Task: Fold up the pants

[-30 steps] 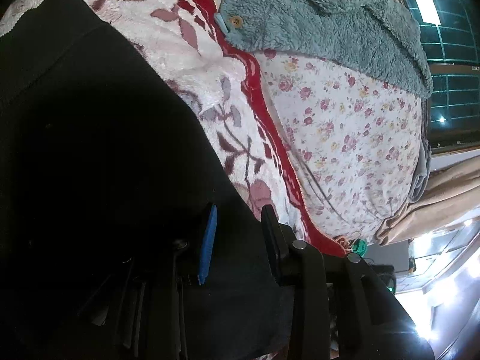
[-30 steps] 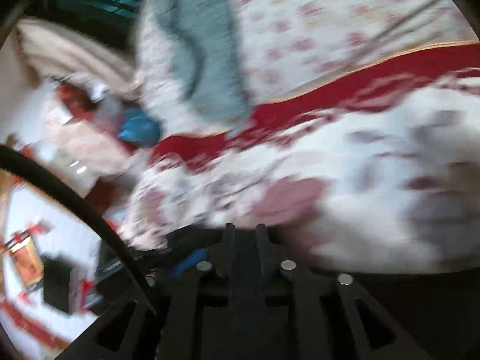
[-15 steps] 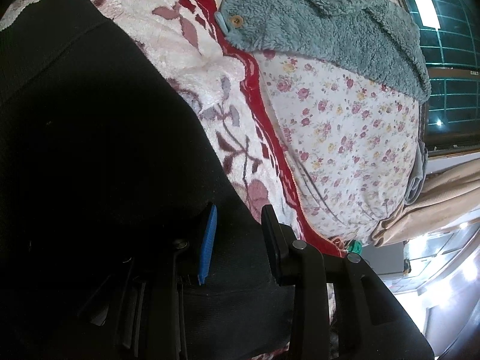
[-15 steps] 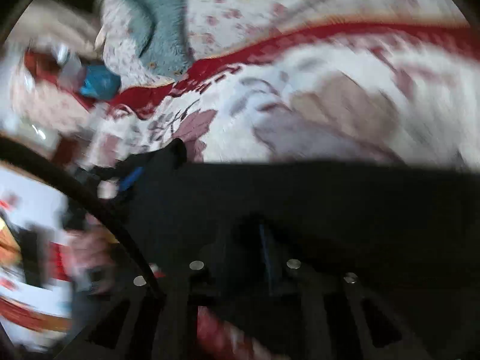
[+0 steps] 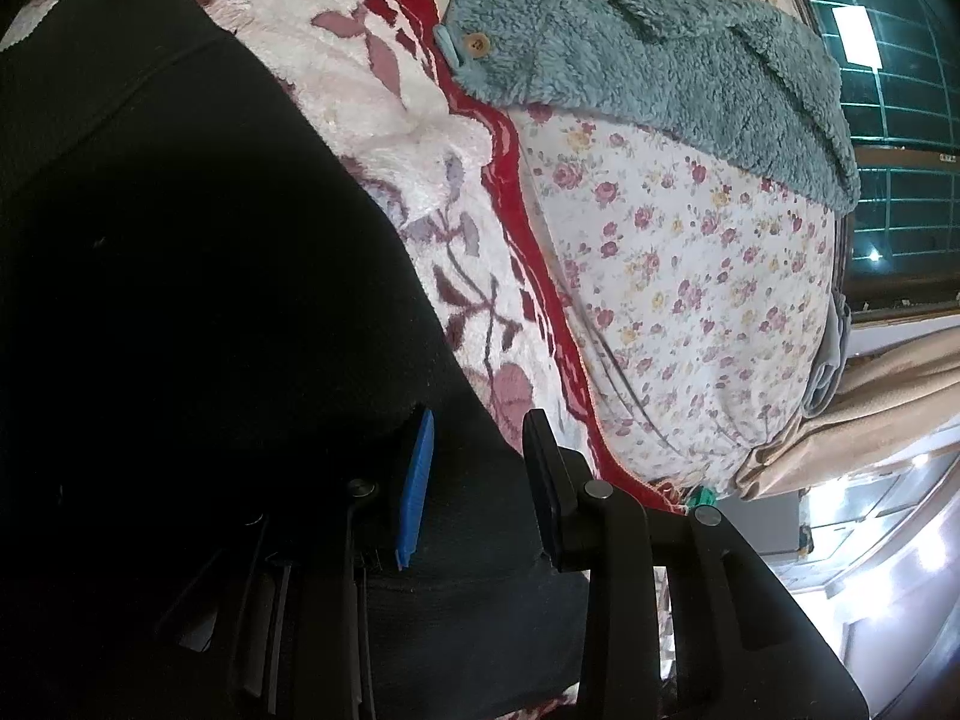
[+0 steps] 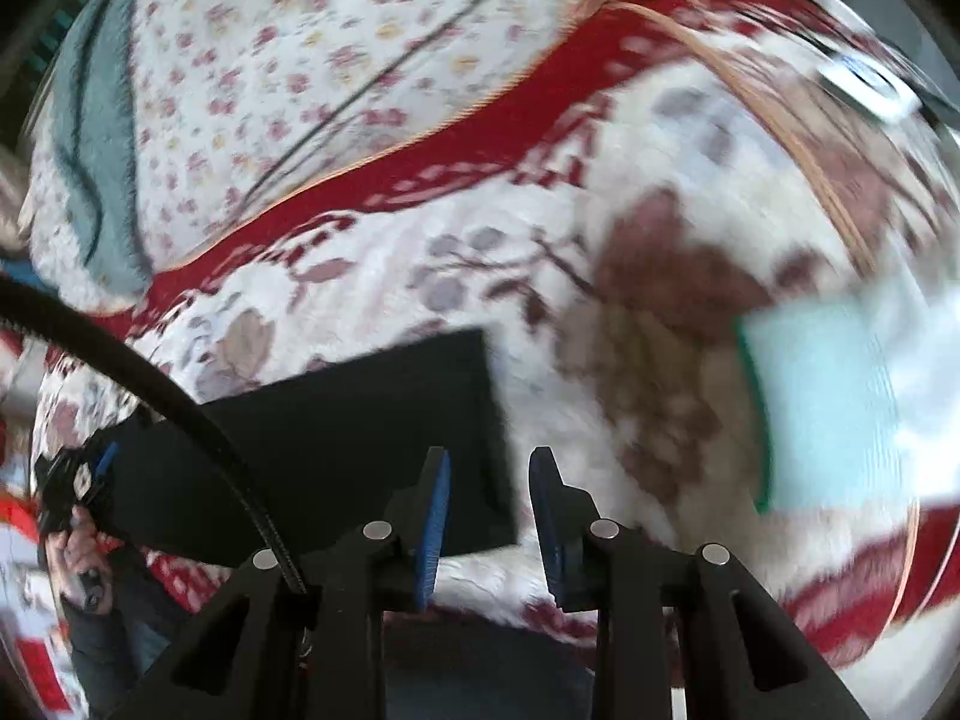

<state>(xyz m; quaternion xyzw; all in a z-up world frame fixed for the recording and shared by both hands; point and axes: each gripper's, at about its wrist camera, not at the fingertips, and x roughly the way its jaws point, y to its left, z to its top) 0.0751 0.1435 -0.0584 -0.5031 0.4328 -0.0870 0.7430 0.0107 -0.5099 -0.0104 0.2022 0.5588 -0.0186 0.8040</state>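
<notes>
Bed scene: white plush blanket (image 6: 372, 276) with a red border and leaf print, flowered sheet (image 5: 690, 276) beyond it, teal fleece top (image 5: 630, 42) lying on the sheet near the window.

Black pants (image 6: 336, 432) lie on the blanket, looking like a flat rectangular panel with a squared corner near the right gripper; in the left view they fill the whole near-left side.

Left gripper (image 5: 474, 450): jaws part-open around pants fabric that sits between them. Can't tell if the pads actually press on the cloth; black on black.

Right gripper (image 6: 489, 474): jaws have just been opening, and nothing is between them. It hangs above the pants' corner edge, over blanket. Picture is motion-blurred. Pale blue folded cloth (image 6: 840, 396) lies off to its right, well apart from the pants.

Handling, my read:
- light, limp knit; won't hold shape, will sag between grip points
- plush blanket likely drags on it, so lift rather than slide
- take it at corners or along the seam (image 5: 120, 90), pinching all layers so the lower one doesn't get left behind
- two-corner hold keeps the edge straight for the next fold
</notes>
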